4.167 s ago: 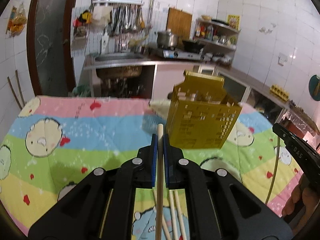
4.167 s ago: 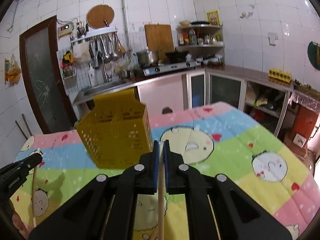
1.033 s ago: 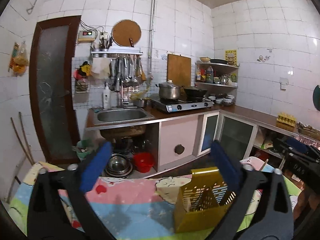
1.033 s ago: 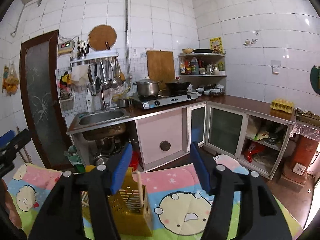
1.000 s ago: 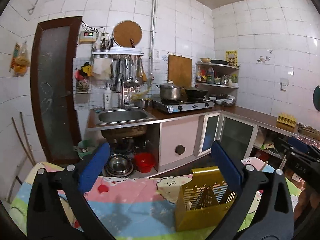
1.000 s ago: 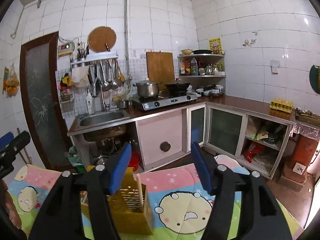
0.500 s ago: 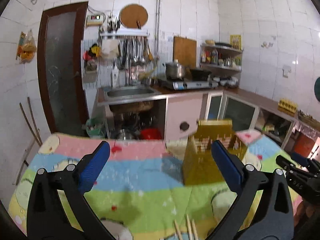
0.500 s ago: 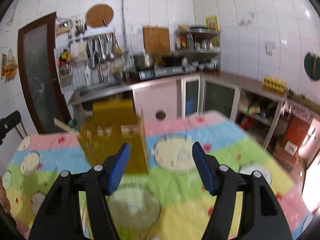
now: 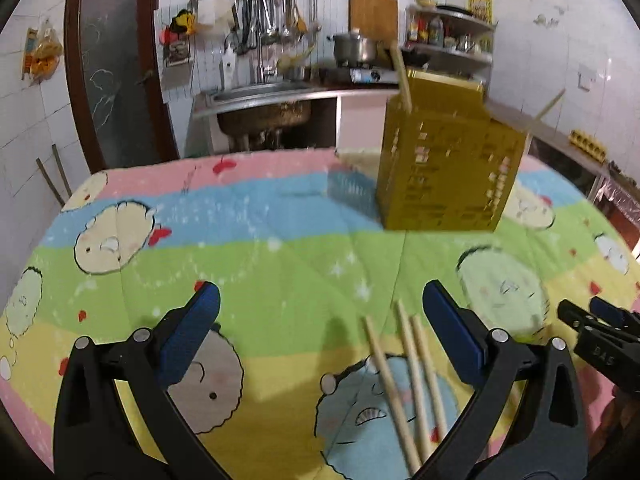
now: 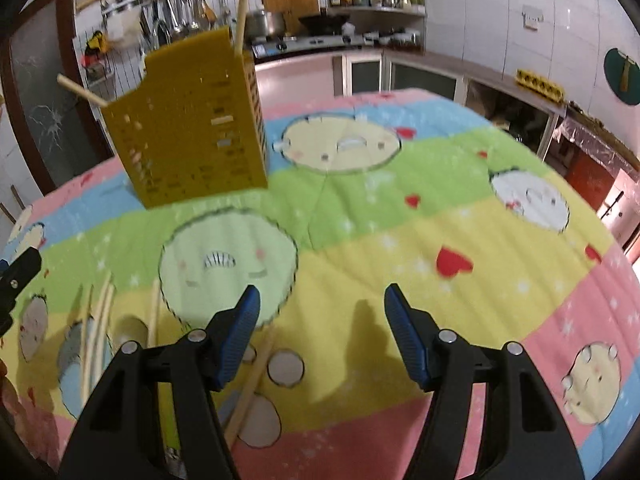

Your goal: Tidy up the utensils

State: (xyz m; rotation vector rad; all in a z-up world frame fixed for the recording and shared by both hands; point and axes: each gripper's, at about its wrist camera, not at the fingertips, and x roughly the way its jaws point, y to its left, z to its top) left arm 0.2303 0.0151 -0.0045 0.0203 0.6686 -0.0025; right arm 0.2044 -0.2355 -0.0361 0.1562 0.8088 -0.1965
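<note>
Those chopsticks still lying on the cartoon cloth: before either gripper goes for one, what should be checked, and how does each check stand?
1. left gripper open and empty: ok.
2. right gripper open and empty: ok.
3. Loose chopsticks within the left gripper's span: ok, three lie between its fingers.
4. A chopstick near the right gripper: ok, beside its left finger.
5. Yellow holder upright on the cloth: ok.
6. Room left inside the holder: cannot tell.

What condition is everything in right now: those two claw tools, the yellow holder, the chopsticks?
Left gripper: open, empty, above loose chopsticks.
Right gripper: open, empty.
Yellow holder: upright on the blanket, two chopsticks sticking out.
Three loose chopsticks: lying flat on the blanket, side by side.
Another chopstick: flat, near the right gripper's left finger.
</note>
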